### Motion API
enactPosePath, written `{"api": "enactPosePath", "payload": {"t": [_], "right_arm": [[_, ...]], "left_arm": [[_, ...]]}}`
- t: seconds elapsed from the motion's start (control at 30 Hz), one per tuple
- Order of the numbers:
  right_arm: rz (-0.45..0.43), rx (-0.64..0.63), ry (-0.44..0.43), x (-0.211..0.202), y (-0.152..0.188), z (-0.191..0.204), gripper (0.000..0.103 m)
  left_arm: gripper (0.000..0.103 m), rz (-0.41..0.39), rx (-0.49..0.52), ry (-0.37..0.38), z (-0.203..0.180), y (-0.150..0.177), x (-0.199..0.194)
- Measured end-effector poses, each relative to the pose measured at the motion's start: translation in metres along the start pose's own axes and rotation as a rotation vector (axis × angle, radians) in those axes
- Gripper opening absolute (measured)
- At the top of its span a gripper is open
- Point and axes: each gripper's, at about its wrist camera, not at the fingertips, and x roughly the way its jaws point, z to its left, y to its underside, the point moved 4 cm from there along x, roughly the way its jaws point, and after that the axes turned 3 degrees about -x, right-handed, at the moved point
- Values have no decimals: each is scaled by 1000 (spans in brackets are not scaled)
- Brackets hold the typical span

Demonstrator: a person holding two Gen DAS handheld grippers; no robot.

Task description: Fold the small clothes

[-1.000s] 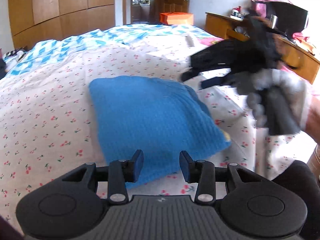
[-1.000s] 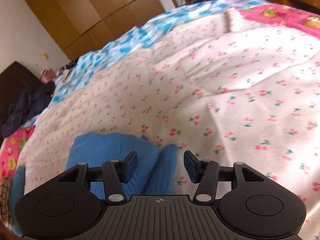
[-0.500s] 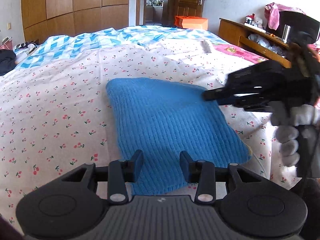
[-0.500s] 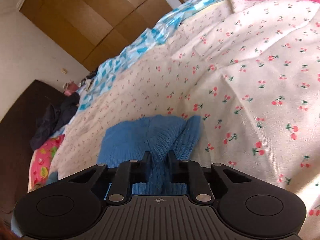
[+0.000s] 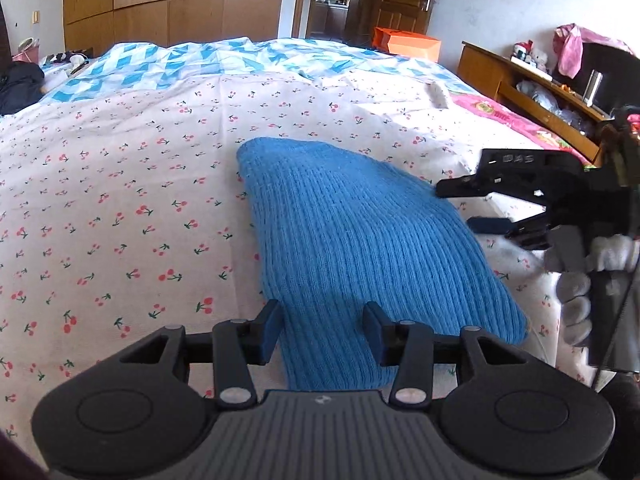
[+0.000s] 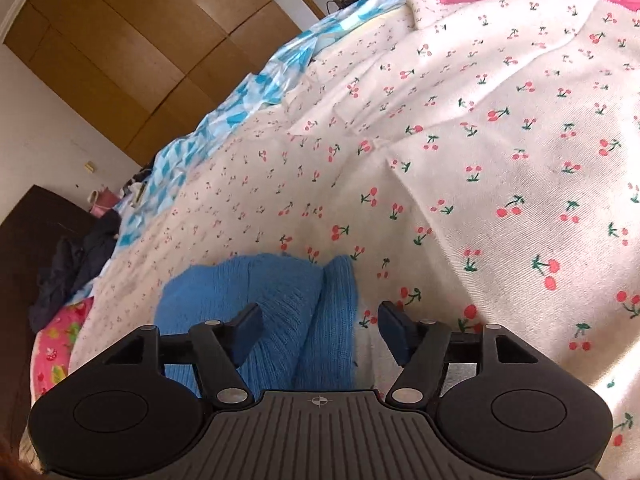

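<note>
A folded blue knit garment (image 5: 352, 248) lies on the cherry-print bedsheet (image 5: 120, 200). My left gripper (image 5: 322, 320) hovers over its near edge; the jaws are opening, and the knit lies below and between them without the pads pressing on it. In the left wrist view my right gripper (image 5: 460, 206), held by a gloved hand (image 5: 576, 292), sits at the garment's right edge. In the right wrist view the right gripper (image 6: 320, 316) is opening, and a fold of the blue knit (image 6: 256, 284) lies loose between its jaws.
A blue-and-white patterned quilt (image 5: 180, 64) covers the far part of the bed. A wooden desk (image 5: 532, 96) with clutter stands at the right. Dark clothes (image 6: 72, 260) lie off the bed's far side. A pink printed cloth (image 5: 504, 112) lies at the bed's right edge.
The right gripper closed on the knit's edge half a second ago and has now opened off it. The left gripper has drifted left, so the garment sits further right in its view.
</note>
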Motion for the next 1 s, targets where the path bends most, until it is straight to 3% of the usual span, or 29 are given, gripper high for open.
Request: {"api": "enactPosePath", "payload": {"t": [0.13,0.17,0.23,0.33,0.5,0.53,0.57,0.8,0.87,0.97,1.0], "right_arm": [[51,37,-51,16,-2,4,64],[52,42,-50,16,-4,5,50],[56,23,-45,15,-6,11,34],[79,-27,-36,16,-5,18,31],[92,-9,-20,26,-9,16,34],[100,-11,-14,26,-10,19,26],[101,-15,-28,24,-10,24,20],[-3,65,-323,-21,-22,64,17],[-5,99,-296,-10,-21,52,17],[114,168,-136,34,-7,15,17],[122,201,-123,40,-3,4,17]], "left_arm": [[49,-4,17,4,-3,-2,1],[49,-4,20,5,-3,-2,1],[49,-6,18,7,-2,-2,0],[49,-3,8,8,0,-2,2],[49,-8,-8,9,3,-4,3],[49,-11,-7,8,3,-5,2],[49,-19,-7,6,3,-7,0],[50,-116,-21,-9,10,-22,-25],[50,-114,-13,-15,9,-23,-21],[51,-57,9,-45,7,-18,0],[51,-25,17,-67,7,-15,7]]}}
